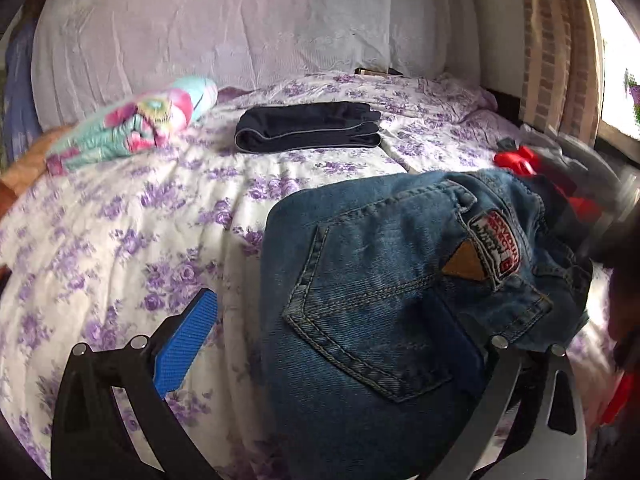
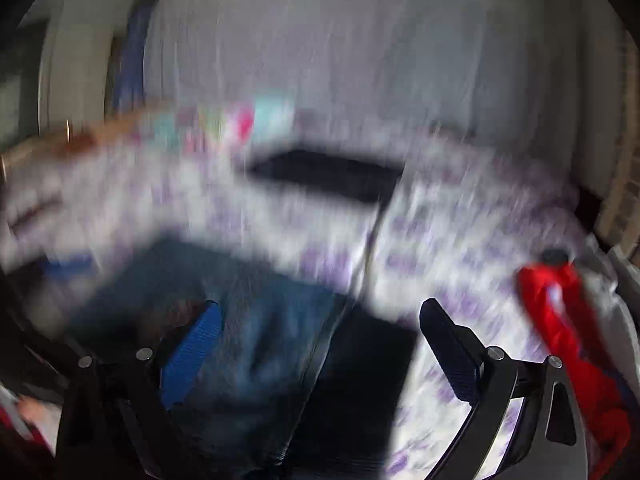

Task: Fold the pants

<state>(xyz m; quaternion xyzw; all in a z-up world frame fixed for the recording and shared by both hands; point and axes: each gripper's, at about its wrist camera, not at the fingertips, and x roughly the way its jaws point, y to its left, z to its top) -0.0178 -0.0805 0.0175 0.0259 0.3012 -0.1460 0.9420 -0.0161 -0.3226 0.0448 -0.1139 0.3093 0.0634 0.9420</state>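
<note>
A: Left wrist view first. Where are the jeans [image 1: 384, 304]?

B: Bunched on the flowered bed [image 1: 120, 240], back pocket up, draped over the right side of the left gripper [image 1: 340, 344]. One blue finger [image 1: 188, 344] is clear; the other is hidden under denim, so I cannot tell whether it is spread or pinching.

A: Handling?

B: Probably heavy, limp denim, stiffer at seams. I would take the waistband by the patch.

A: Anything nearby?

B: A folded dark garment [image 1: 308, 128] farther back, a colourful bundle [image 1: 136, 124] to its left, red cloth [image 1: 516, 160] at right, all apart from the jeans.

A: Right wrist view?

B: Heavily blurred. The right gripper [image 2: 320, 336] has its fingers spread, holding nothing, the jeans [image 2: 256, 328] below between them. The red cloth [image 2: 560, 320] lies to the right, possibly in the way.
</note>
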